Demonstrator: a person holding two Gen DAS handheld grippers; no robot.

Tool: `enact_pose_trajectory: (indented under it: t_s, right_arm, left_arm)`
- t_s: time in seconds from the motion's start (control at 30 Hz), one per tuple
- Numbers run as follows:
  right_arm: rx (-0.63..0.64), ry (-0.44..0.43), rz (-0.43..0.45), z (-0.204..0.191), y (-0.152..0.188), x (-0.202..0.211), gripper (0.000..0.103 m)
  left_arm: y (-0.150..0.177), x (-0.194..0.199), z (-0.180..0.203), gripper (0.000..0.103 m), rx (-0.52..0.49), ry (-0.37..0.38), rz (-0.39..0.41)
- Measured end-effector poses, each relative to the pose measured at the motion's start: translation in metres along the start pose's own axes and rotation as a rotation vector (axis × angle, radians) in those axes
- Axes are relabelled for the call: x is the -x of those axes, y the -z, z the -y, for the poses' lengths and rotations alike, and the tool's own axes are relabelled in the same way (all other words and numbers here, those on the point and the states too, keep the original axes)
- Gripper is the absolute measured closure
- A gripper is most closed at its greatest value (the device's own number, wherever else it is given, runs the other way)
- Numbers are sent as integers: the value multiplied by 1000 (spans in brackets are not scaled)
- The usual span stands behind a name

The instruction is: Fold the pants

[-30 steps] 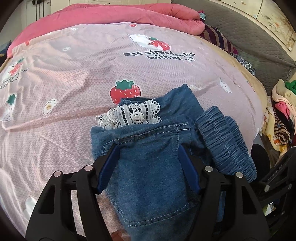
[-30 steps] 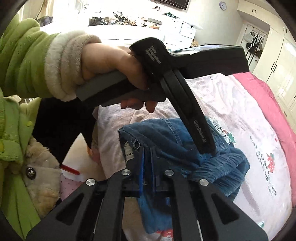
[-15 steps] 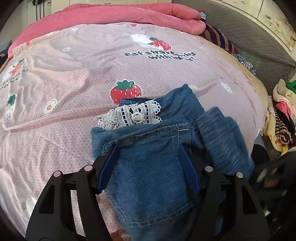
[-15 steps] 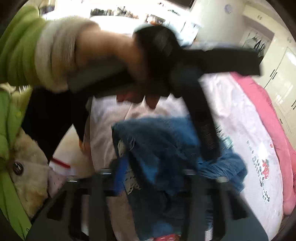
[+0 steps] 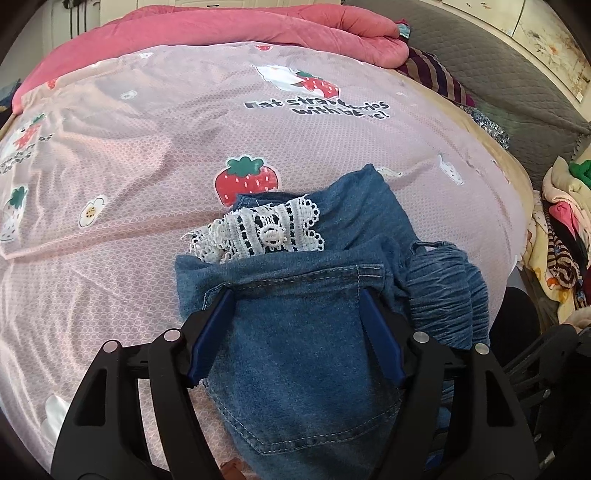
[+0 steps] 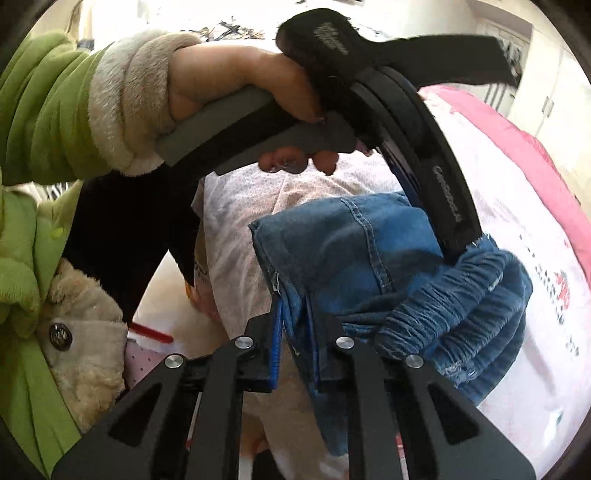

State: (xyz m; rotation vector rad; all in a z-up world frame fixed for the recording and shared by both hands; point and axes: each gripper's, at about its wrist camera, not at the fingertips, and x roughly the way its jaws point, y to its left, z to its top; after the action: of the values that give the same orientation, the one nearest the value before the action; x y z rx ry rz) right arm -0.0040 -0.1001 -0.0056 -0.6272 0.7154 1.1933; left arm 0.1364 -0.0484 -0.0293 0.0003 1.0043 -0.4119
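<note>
Blue denim pants (image 5: pixel 295 332) with a white lace trim (image 5: pixel 258 230) and a gathered elastic waistband (image 5: pixel 443 295) lie bunched on a pink strawberry-print sheet (image 5: pixel 147 147). My left gripper (image 5: pixel 295 299) is open, its blue-padded fingers straddling the back pocket and pressing on the cloth. In the right wrist view my right gripper (image 6: pixel 295 314) is shut on a folded edge of the pants (image 6: pixel 351 251), next to the waistband (image 6: pixel 461 314). The left gripper's black body (image 6: pixel 424 147) and the hand holding it show above.
A pink quilt (image 5: pixel 221 26) lies at the far side of the bed. A pile of clothes (image 5: pixel 561 229) sits at the right, past the bed edge. A grey headboard (image 5: pixel 517 74) stands far right. My green sleeve (image 6: pixel 44 110) fills the left of the right wrist view.
The right gripper opened, shifted along the pants' edge, and has closed on it again. The left gripper has stayed open over the pocket.
</note>
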Motion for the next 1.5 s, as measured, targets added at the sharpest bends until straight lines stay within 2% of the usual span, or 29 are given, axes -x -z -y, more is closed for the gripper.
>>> enact_pose_trajectory:
  t_s: [0.27,0.4,0.47,0.53,0.63,0.7,0.73,0.77,0.8,0.9,1.03,1.1,1.17,1.23,1.33,1.5]
  right_arm:
    - [-168,-87,98,11,4,30,66]
    - [-231,-89,196,16,4,60,66]
    - [-245,-63,232,20,-1,68,62]
    - [-261,-28,222,24,-8,64,62]
    - [-312,22,160,35,-16,44,62]
    - [-348,62,75,41,-19,23,62]
    - [-392,61,15,46,-17,11,62]
    - [-429,52,-7,50,-13,5,62]
    - [-478,21,-6,56,-6,0,62]
    - [-522,-6,17,62,1,-1,62]
    - [-503,13,14,60,-3,2,62]
    - [-506,3,34,55,-6,11,57]
    - [-519,-11,68,54,-9,26,43]
    - [-505,13,86,49,-9,40,42]
    - [-476,94,95,46,-11,60,32]
    - [-514,172,125,56,-7,82,24]
  left_arm:
    - [0,-1,-2,40,16,12,3]
    - [0,3,-4,40,19,21,19]
    - [0,3,-5,40,26,27,20]
    - [0,3,-6,40,29,27,21]
    - [0,3,-5,40,29,23,20]
    - [0,2,-5,40,29,19,18]
    - [-1,1,-5,40,29,18,17]
    - [-1,0,-5,40,29,17,17]
    - [-2,-1,-5,40,30,17,17]
    - [-2,-3,-5,39,27,18,18]
    - [-3,-6,-6,39,34,20,14]
    - [-3,-6,-6,39,34,20,15]
    - [-3,-1,-6,37,41,30,24]
    - [-3,5,-6,35,43,37,36]
    - [-3,19,-2,31,28,15,74]
    - [-5,44,1,28,21,-23,127]
